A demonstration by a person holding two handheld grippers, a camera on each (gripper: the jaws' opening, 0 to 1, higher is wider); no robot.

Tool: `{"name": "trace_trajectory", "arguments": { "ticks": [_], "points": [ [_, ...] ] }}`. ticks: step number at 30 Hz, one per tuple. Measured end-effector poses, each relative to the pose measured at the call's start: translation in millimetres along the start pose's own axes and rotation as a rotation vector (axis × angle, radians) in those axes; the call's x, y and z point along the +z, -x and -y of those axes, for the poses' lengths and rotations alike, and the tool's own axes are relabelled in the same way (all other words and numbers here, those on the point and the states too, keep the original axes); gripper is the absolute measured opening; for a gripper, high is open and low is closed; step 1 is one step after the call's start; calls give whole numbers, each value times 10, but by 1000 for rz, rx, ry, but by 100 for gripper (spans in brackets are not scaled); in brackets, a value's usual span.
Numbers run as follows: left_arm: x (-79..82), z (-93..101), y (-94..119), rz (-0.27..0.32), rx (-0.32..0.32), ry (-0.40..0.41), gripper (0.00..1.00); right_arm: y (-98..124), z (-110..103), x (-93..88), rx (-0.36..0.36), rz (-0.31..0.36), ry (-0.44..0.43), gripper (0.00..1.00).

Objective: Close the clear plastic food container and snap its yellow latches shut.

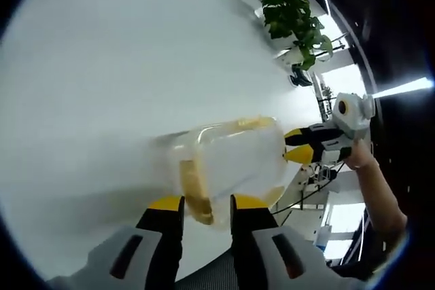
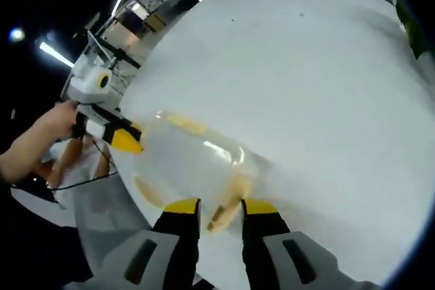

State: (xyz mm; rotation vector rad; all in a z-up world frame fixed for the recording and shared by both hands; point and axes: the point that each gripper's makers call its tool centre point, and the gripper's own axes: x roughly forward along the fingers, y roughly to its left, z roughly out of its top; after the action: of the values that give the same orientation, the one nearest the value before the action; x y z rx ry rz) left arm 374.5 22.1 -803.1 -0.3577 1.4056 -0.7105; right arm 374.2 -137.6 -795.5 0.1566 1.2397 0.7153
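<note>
So we've got the clear container (image 1: 228,161) sitting at the near edge of the white table (image 1: 102,66), caught between both grippers; our left gripper (image 1: 206,203) has its yellow tips pinching a yellow latch (image 1: 194,191) on one end; our right gripper (image 2: 220,207) pinches the latch (image 2: 228,214) on the opposite end; leafy plant (image 1: 296,15) sits way off.

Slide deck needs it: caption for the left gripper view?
Left gripper and right gripper flank a clear plastic container on a white table.
</note>
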Motion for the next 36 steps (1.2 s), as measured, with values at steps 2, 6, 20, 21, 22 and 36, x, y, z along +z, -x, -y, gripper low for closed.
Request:
{"name": "trace_trajectory", "arguments": {
  "ticks": [2,6,20,21,22,36],
  "points": [
    [-16,9,-19,1,-22,45,26,-2,2,-2,2,0,-5,21],
    [-16,2,-29,0,-36,44,27,-11,9,3,-1,-1,-3,21],
    [-26,19,-19,-26,-1,42,26,-6,-4,3,-18,-47,29,20],
    [-27,22,-19,-27,-2,45,26,-7,0,4,-16,-47,24,20],
    [-28,24,-20,-27,-5,43,26,-9,8,4,-14,-45,19,20],
    [-72,94,-41,-42,-12,72,24,-17,-11,-1,-15,-51,2,18]
  ]
}}
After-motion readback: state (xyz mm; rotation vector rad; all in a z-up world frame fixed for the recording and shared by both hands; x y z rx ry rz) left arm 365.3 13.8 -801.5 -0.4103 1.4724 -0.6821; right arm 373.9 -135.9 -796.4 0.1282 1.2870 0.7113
